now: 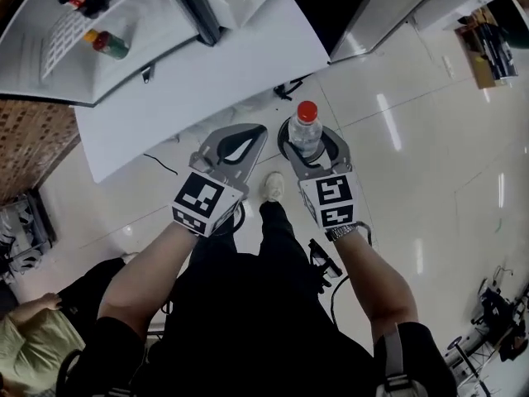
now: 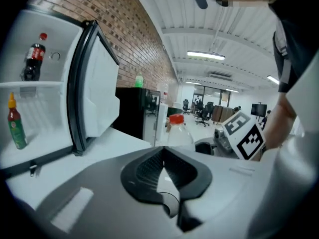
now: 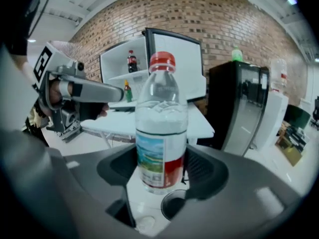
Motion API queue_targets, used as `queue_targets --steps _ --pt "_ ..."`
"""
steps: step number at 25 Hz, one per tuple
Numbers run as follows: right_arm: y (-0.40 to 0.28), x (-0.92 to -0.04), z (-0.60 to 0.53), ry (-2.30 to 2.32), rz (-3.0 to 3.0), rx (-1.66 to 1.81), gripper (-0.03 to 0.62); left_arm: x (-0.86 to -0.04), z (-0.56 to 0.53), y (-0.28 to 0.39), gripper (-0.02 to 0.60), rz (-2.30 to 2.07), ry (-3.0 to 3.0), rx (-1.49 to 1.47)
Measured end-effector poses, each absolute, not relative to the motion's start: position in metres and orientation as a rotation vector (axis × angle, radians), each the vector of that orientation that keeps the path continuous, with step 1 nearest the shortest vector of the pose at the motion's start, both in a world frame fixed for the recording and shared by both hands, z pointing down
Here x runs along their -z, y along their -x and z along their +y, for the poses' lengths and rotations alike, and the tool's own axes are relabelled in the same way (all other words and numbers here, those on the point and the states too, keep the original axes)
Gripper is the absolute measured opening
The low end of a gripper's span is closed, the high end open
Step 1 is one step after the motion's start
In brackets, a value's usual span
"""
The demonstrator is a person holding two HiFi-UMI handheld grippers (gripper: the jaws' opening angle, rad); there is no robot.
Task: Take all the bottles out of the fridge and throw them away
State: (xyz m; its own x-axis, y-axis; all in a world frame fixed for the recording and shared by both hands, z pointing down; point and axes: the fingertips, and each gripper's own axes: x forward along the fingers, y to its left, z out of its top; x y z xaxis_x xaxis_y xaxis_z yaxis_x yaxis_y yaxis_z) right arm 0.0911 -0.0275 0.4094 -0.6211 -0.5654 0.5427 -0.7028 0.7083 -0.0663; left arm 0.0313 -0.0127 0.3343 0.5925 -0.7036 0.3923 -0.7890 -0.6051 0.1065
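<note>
Head view: the right gripper's [image 1: 312, 143] jaws clamp a red-capped water bottle [image 1: 306, 126] upright above the floor [image 1: 413, 139]; the left gripper's [image 1: 252, 139] jaws are closed and empty

Left gripper view: a cola bottle [image 2: 34, 59] and a green bottle [image 2: 16, 123] stand in the open fridge [image 2: 55, 108]

Right gripper view: the jaws grip the water bottle at its label

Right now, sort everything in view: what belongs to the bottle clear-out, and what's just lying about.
Belongs to the job:
- water bottle, clamped in the right tongs
- cola bottle and green bottle, in the open fridge
- left tongs, shut and empty

Just lying about:
- white table
- black cabinet
- cardboard box
</note>
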Motion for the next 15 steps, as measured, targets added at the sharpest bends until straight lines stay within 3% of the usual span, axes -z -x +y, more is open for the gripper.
queue_targets --steps 15 --pt "-0.159 -0.709 0.008 -1.054 -2.01 -0.875 0.281 -0.564 -0.015 -0.095 0.003 -0.904 -2.434 -0.661"
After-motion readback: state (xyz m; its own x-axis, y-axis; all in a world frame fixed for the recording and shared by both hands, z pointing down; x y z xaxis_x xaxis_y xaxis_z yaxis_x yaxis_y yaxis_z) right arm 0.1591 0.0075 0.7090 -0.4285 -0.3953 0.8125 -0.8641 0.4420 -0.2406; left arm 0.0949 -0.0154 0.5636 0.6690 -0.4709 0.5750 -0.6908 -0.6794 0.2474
